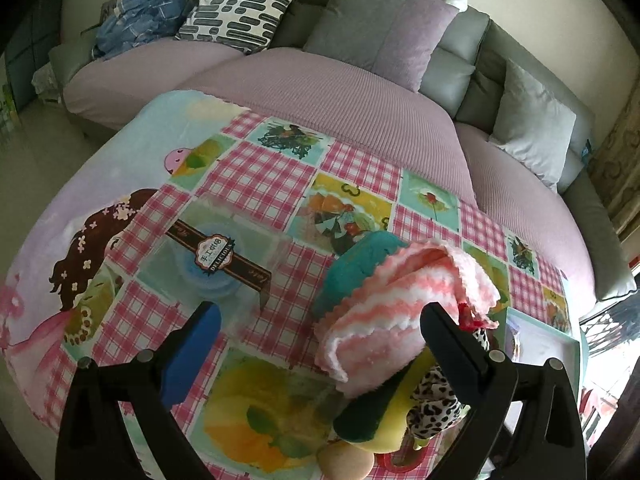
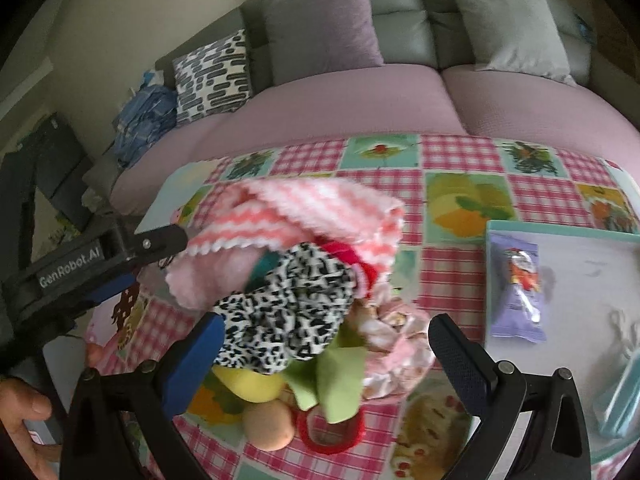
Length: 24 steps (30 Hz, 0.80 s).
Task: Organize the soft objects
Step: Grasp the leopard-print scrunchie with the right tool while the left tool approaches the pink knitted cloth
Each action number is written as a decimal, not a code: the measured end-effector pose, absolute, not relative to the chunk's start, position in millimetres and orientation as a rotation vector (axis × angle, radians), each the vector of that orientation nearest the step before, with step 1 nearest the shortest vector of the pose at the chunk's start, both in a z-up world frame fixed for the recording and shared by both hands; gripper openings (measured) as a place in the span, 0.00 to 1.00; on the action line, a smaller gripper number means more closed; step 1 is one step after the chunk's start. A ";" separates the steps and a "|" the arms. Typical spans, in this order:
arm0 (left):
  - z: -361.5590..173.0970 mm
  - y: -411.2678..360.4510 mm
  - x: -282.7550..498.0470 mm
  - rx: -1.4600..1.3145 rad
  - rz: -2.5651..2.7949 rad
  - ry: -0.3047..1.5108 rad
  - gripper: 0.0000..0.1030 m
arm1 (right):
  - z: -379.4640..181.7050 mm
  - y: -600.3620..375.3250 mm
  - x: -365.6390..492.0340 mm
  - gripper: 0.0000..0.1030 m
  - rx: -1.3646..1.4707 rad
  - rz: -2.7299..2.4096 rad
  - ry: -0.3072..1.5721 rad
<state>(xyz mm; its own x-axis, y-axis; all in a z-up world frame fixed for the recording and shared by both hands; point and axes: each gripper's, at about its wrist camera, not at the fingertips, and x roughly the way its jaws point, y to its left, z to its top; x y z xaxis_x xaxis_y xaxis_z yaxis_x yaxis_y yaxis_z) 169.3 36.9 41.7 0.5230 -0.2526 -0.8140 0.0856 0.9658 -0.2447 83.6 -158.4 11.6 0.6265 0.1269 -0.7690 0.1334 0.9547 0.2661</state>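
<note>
A: Where does the pink-and-white striped fuzzy cloth (image 1: 404, 304) lie?

B: On top of a heap of soft things on the pink checked tablecloth (image 1: 256, 176). In the left wrist view it drapes over a teal cloth (image 1: 356, 268), which is largely covered; in the right wrist view only a sliver of teal shows.

A: What else is in the heap?

B: A black-and-white leopard-print fabric piece (image 2: 288, 312), a yellow soft block with a dark green face (image 1: 384, 412), a round peach-coloured ball (image 2: 268, 424), cut off at the frame bottom in the left view, and a red ring (image 2: 332, 436) half hidden beneath green fabric.

A: What does only one view show?

B: The left view alone shows a clear plastic box with a dark label band (image 1: 216, 264), its outline faint. The right view alone shows a lilac snack packet (image 2: 518, 292) lying in a pale teal-rimmed tray (image 2: 560, 232).

A: And the grippers?

B: The left gripper (image 1: 316, 340) has its fingers spread wide, holding nothing, one finger just beside the striped cloth. The right gripper (image 2: 324, 352) is likewise spread, straddling the heap from above. A hand (image 2: 24, 432) shows at the lower left edge of the right view, holding the left tool.
</note>
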 end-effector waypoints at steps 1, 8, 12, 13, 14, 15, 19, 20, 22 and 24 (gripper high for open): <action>40.9 39.2 170.2 -0.193 -0.203 1.004 0.97 | 10.1 -155.3 85.7 1.00 0.308 0.000 0.902; 37.4 45.5 172.5 -0.221 -0.206 1.016 0.97 | 0.1 -136.5 97.5 1.00 0.277 0.025 0.924; 34.1 43.8 174.1 -0.222 -0.213 1.026 0.97 | -6.2 -130.1 102.7 1.00 0.273 0.034 0.934; 32.9 43.3 174.5 -0.221 -0.214 1.029 0.97 | -7.2 -129.7 103.4 1.00 0.275 0.035 0.936; 31.4 43.0 175.4 -0.223 -0.214 1.034 0.97 | -7.9 -129.8 103.8 1.00 0.280 0.037 0.934; 29.9 42.7 176.1 -0.224 -0.213 1.038 0.97 | -8.1 -130.1 104.2 1.00 0.284 0.038 0.933; 27.4 43.1 177.1 -0.228 -0.217 1.047 0.97 | -5.7 -133.3 101.9 0.97 0.297 0.039 0.920; 27.3 43.8 177.2 -0.230 -0.214 1.047 0.97 | -4.8 -134.4 101.4 0.95 0.303 0.041 0.915; 27.5 44.8 177.5 -0.233 -0.212 1.046 0.97 | -3.8 -135.7 100.7 0.94 0.307 0.046 0.909; 27.8 45.4 177.3 -0.233 -0.207 1.045 0.97 | -3.7 -136.4 99.7 0.91 0.306 0.050 0.909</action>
